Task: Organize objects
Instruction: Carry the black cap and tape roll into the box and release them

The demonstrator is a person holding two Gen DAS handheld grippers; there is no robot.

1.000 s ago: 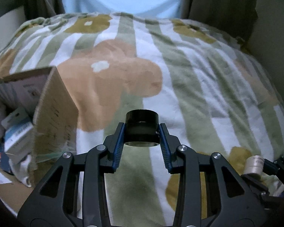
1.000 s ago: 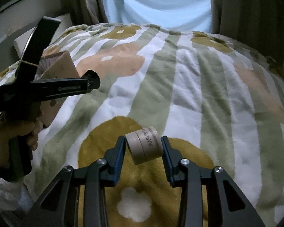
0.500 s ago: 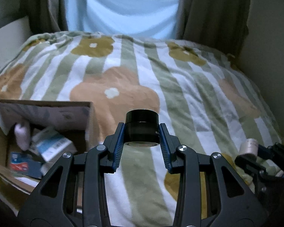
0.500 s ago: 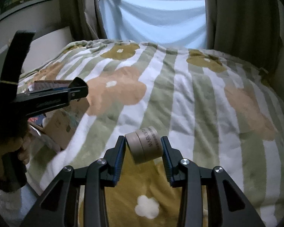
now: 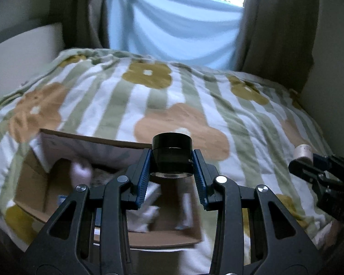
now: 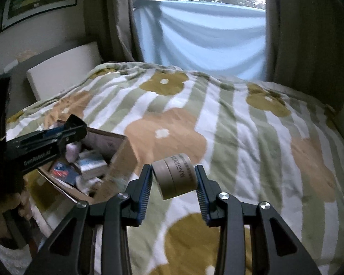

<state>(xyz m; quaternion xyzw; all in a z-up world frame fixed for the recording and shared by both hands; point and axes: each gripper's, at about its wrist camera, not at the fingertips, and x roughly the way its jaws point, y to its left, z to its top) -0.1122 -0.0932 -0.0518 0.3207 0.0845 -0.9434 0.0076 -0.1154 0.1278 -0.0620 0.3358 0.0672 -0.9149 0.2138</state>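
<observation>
Pinching a black jar [image 5: 172,158] between its blue pads, the left hand-held gripper [image 5: 172,178] hangs above the near side of the open cardboard box [image 5: 45,183], while the right hand-held gripper [image 6: 174,183] clamps a tan round tin [image 6: 175,175] on its side, over the bedspread [image 6: 252,137] just to the right of the box [image 6: 121,158]. Judging by this, the step in hand is dropping the jar into the box. To do it well, lower the jar until it is below the box rim and over a bare patch of cardboard floor, then spread the pads gently so it settles upright instead of tumbling onto the clutter. The tin should wait clear of the box until the left tool has lifted away. Inside the box lie several items: something white and soft near the back wall, a pale blue packet, a dark blue packet with red print, and white scraps toward the front; motion blur hides finer detail
</observation>
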